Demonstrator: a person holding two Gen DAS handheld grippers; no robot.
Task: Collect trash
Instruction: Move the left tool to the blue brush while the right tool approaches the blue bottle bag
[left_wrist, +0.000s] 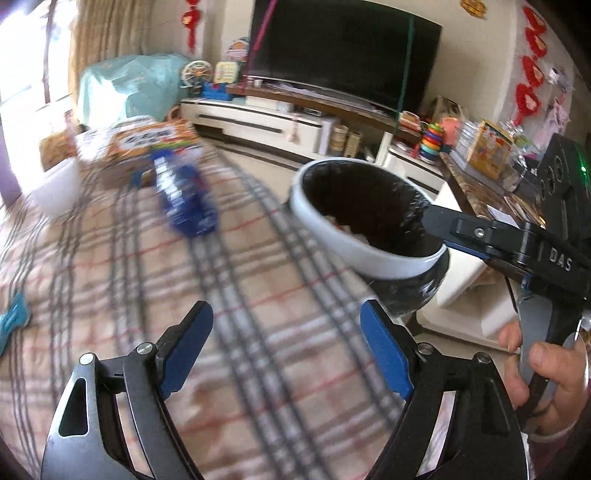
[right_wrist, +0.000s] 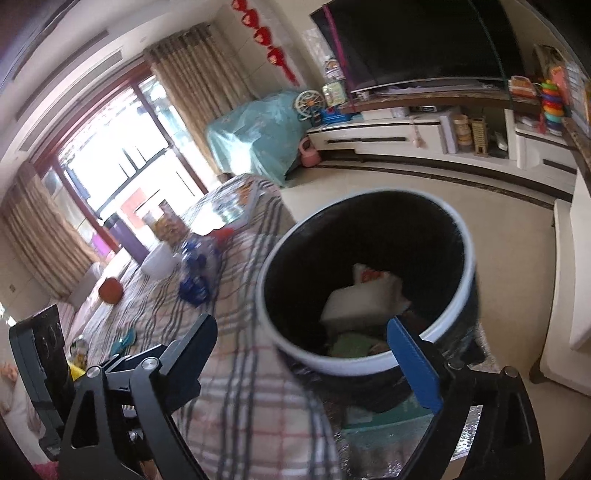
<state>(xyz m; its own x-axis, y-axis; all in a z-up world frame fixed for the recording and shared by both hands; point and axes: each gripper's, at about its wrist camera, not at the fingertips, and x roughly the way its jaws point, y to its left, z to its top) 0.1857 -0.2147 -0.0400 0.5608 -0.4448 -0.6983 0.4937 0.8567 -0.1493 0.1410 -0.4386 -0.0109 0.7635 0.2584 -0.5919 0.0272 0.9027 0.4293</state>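
Note:
A crushed plastic bottle with a blue label (left_wrist: 186, 199) lies on the plaid tablecloth (left_wrist: 110, 280); it also shows in the right wrist view (right_wrist: 197, 269). A white-rimmed trash bin with a black liner (left_wrist: 364, 218) stands at the table's right edge; in the right wrist view the bin (right_wrist: 369, 284) holds white and green trash. My left gripper (left_wrist: 286, 350) is open and empty above the cloth, well short of the bottle. My right gripper (right_wrist: 306, 350) is open and empty at the bin's near rim; it shows beside the bin in the left wrist view (left_wrist: 439, 221).
A white bowl (right_wrist: 160, 260), an orange ball (right_wrist: 110, 290) and colourful boxes (left_wrist: 147, 142) sit on the table's far part. A teal toy (left_wrist: 13, 319) lies at the left. A TV stand (left_wrist: 280, 122) and a white bench (right_wrist: 569, 280) stand beyond.

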